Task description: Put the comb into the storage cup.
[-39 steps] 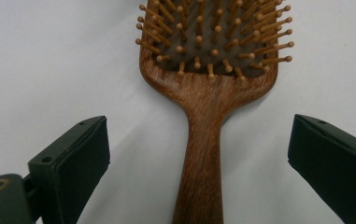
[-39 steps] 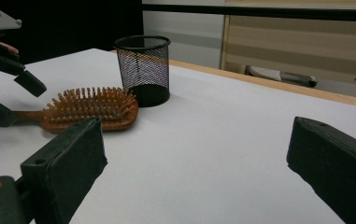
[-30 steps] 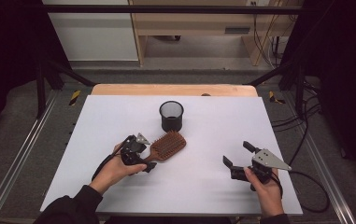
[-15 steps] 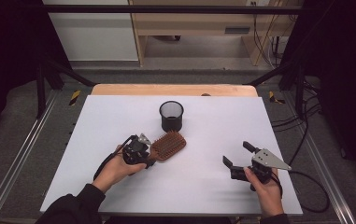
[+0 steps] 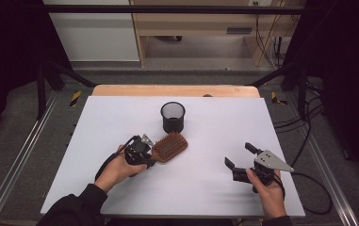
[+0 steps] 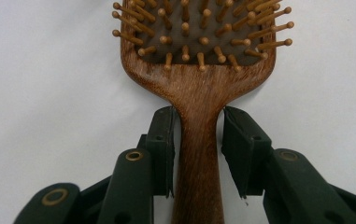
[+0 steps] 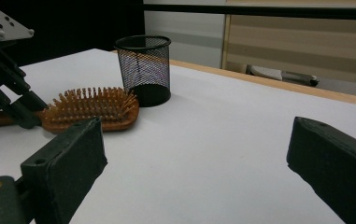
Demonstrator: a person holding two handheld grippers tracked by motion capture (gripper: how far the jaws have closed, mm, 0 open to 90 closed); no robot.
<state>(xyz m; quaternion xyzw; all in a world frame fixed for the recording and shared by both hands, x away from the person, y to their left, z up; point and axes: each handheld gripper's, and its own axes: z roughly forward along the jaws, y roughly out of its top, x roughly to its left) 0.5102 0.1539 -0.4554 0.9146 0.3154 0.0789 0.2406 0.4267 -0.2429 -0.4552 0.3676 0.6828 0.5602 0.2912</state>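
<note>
The wooden paddle hairbrush with peg bristles (image 5: 169,147) lies bristles-up on the white table top (image 5: 215,127), just in front of the black wire-mesh cup (image 5: 173,117) and apart from it. The left gripper (image 6: 198,140) has its jaws on either side of the brush's handle, right where the neck widens into the head; they have just been closing in on it. In the left gripper view the left pad appears to touch the wood, while a thin sliver of table shows between the handle and the right pad, so the pinch may not yet be firm. The right gripper (image 5: 241,157) rests well apart, near the table's right side, its jaws spread wide with nothing between them.

The step in hand looks like securing the brush for a lift. The next move calls for a full squeeze on the handle, then raising the brush, tilting it handle-down or head-down, and steering it into the cup's narrow mouth without tipping the light cup.
</note>
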